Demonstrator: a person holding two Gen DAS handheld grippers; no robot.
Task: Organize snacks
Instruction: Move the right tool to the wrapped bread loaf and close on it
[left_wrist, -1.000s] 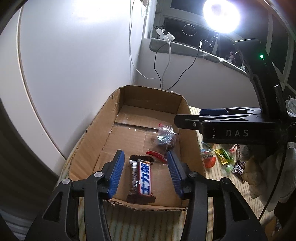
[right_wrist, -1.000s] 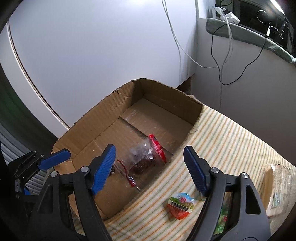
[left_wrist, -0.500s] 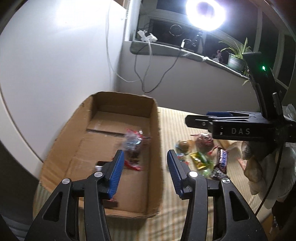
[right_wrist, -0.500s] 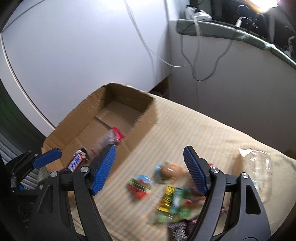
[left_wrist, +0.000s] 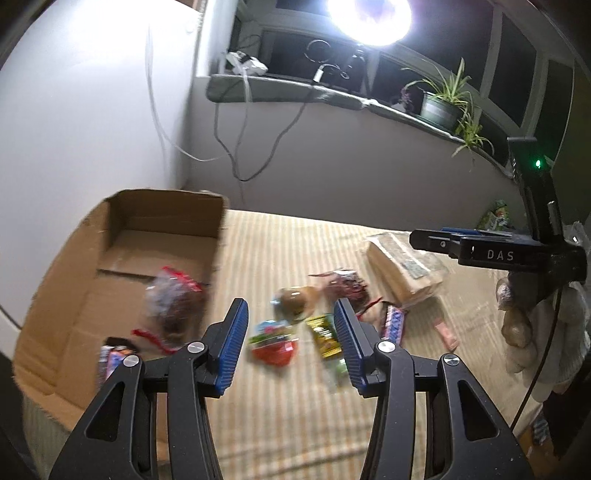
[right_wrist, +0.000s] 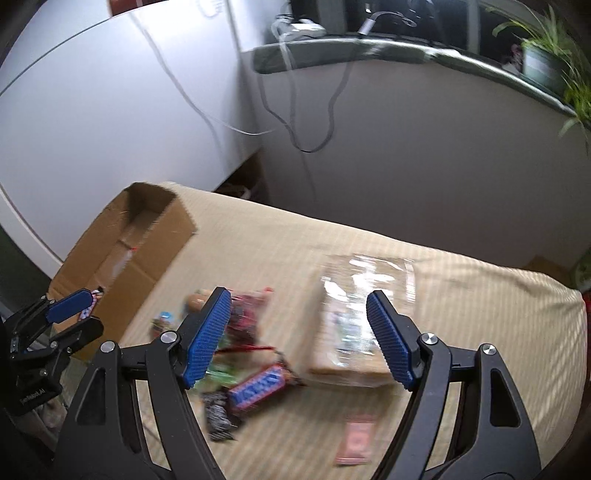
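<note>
Bare striped bench (right_wrist: 480, 295) lies free right of the big clear packet (right_wrist: 364, 317). The snack cluster (left_wrist: 317, 325) crowds the middle; the cardboard box (left_wrist: 218, 236) wall blocks the left. Both grippers hang apart, jaws wide.

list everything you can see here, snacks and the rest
cardboard box: 1, brown, left on the striped cloth
clear bag: 1, red-trimmed, dark contents, inside the box
candy bar: 1, blue and white, box's near corner
loose snacks: several, red, green, yellow, brown, blurred, on the cloth right of the box
blue bar: 1, on the cloth among the snacks
large packet: 1, tan, clear-wrapped, right of the pile
pink packet: 1, near edge
potted plant: 1, green, window ledge
left gripper: jaws open, empty
right gripper: jaws open, empty
</note>
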